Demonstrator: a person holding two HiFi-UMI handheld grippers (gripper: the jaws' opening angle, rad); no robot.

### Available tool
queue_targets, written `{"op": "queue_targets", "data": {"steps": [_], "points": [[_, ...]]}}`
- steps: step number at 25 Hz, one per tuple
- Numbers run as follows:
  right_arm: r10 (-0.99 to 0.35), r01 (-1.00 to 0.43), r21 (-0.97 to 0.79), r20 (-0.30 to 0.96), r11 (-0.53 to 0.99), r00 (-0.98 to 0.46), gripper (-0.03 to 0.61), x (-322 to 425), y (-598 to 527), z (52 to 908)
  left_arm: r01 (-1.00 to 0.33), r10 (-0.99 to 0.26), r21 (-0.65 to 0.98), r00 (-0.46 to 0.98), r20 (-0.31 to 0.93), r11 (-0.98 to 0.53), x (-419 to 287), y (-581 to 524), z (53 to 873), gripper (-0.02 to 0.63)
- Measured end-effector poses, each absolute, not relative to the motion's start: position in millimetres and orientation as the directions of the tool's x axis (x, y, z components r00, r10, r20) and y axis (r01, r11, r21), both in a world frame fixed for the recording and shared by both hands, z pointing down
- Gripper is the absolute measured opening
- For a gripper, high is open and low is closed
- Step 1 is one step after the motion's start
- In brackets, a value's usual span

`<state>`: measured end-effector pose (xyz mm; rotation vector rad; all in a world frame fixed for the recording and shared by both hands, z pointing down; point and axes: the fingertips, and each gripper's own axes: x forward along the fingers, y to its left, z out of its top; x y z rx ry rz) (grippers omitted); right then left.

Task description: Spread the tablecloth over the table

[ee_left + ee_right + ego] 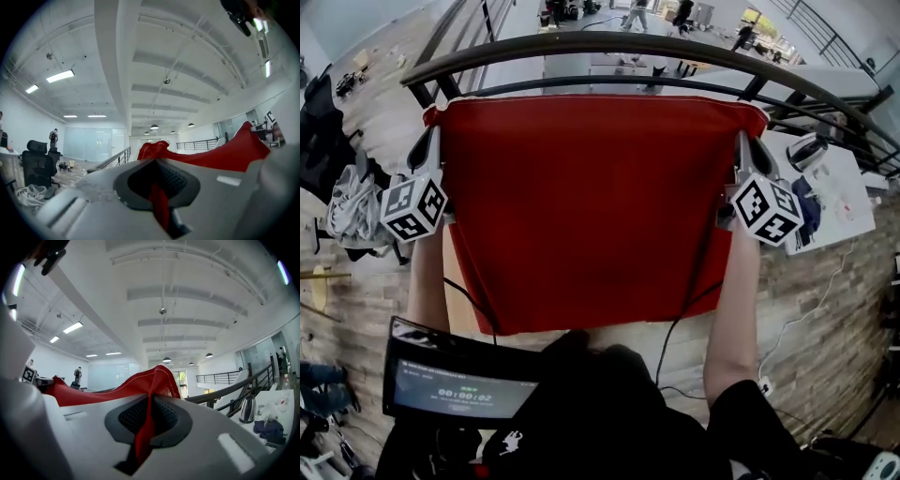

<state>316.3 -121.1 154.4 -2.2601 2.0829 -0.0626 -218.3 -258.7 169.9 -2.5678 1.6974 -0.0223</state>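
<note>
A red tablecloth [595,202] hangs stretched flat between my two grippers, held up in front of me in the head view. My left gripper [433,127] is shut on the cloth's far left corner, and my right gripper [748,127] is shut on its far right corner. In the left gripper view the red cloth [159,201] is pinched between the jaws of the left gripper [157,168] and runs off to the right. In the right gripper view the cloth [145,427] is clamped in the right gripper [149,401] and runs left. The cloth hides the table under it.
A dark curved railing [609,47] crosses just beyond the cloth's far edge. A white table [839,202] with a kettle [811,150] and a blue rag stands at the right. An office chair with clothes [347,202] is at the left. Cables hang by my arms.
</note>
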Motion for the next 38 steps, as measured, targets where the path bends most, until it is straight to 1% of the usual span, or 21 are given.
{"op": "queue_targets", "data": {"steps": [5,9,14,19,22,27,32,38], "points": [[-0.992,-0.994,-0.031,0.077,-0.1,0.097,0.017,322.1,-207.3,196.4,-0.917,-0.917,-0.03,0.395,0.063,-0.397,-210.5,-349.3,225.1,0.014],[-0.99,-0.996,-0.001,0.108,-0.089,0.088,0.017,328.0,-269.2,215.2,-0.924,-0.921,-0.032,0.375,0.104,-0.38,-204.2,-407.4,246.3,0.014],[-0.988,-0.999,0.013,0.145,-0.048,0.05,0.017,344.8,-352.3,258.0,-0.922,-0.925,-0.134,0.339,0.169,-0.363,-190.1,-474.3,282.9,0.014],[-0.982,-0.999,0.032,0.185,-0.039,0.045,0.017,369.4,-440.9,310.2,-0.898,-0.914,-0.217,0.335,0.23,-0.384,-165.0,-560.1,326.3,0.014],[-0.974,-0.998,0.05,0.221,-0.036,0.046,0.017,381.4,-496.8,339.7,-0.895,-0.908,-0.225,0.324,0.265,-0.385,-152.4,-610.9,354.8,0.014],[-0.969,-0.99,0.136,0.24,-0.029,0.062,0.017,392.5,-585.6,373.5,-0.867,-0.911,-0.334,0.269,0.312,-0.37,-137.6,-694.6,387.8,0.015],[-0.969,-0.97,0.243,0.234,-0.022,0.08,0.018,397.3,-639.7,402.4,-0.858,-0.922,-0.383,0.227,0.313,-0.342,-129.3,-745.9,414.7,0.015],[-0.942,-0.938,0.347,0.321,0.024,0.095,0.018,404.5,-665.2,481.8,-0.823,-0.9,-0.447,0.166,0.403,-0.351,-118.0,-770.2,496.1,0.015]]}}
